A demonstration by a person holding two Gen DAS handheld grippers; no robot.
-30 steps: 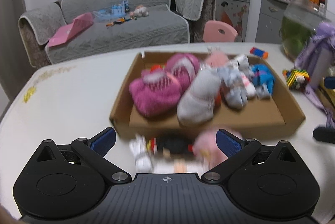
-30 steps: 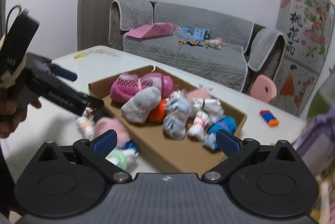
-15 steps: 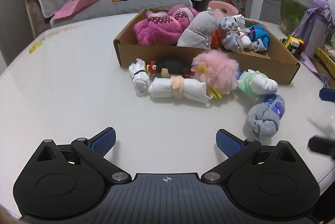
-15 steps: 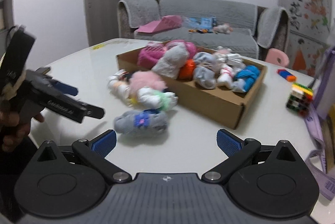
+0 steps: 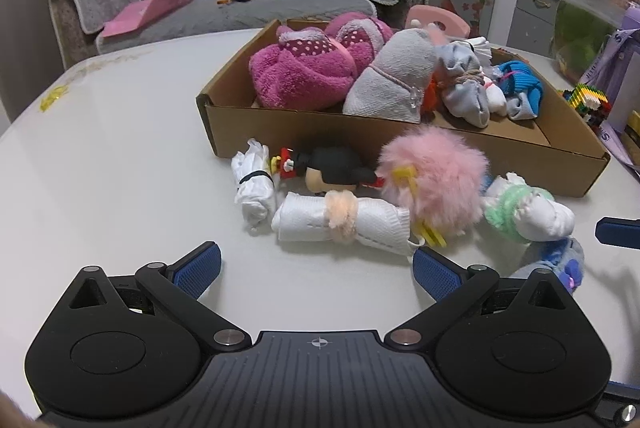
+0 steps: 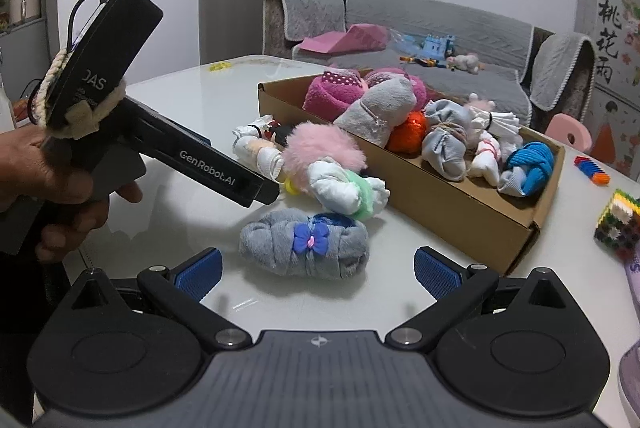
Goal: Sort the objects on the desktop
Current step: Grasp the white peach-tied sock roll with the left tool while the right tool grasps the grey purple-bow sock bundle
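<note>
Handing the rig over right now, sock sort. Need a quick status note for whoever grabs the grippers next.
Left gripper: open, empty, low over the table, facing the white roll with the peach band.
Right gripper: open, empty, facing the grey bundle with the blue bow.
Done: cardboard box already holds about eight bundles, the magenta ones and the blue one among them.
Left: six items on the table beside the box: those two, small white roll, black doll, pink fluffy ball, green-and-white bundle.

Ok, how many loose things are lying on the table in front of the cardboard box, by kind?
Rolled sock bundles: 4 (white with black band, white with peach band, white-green, grey with blue bow)
Fluffy pink pompom: 1
Black-haired doll: 1
Total: 6
</note>
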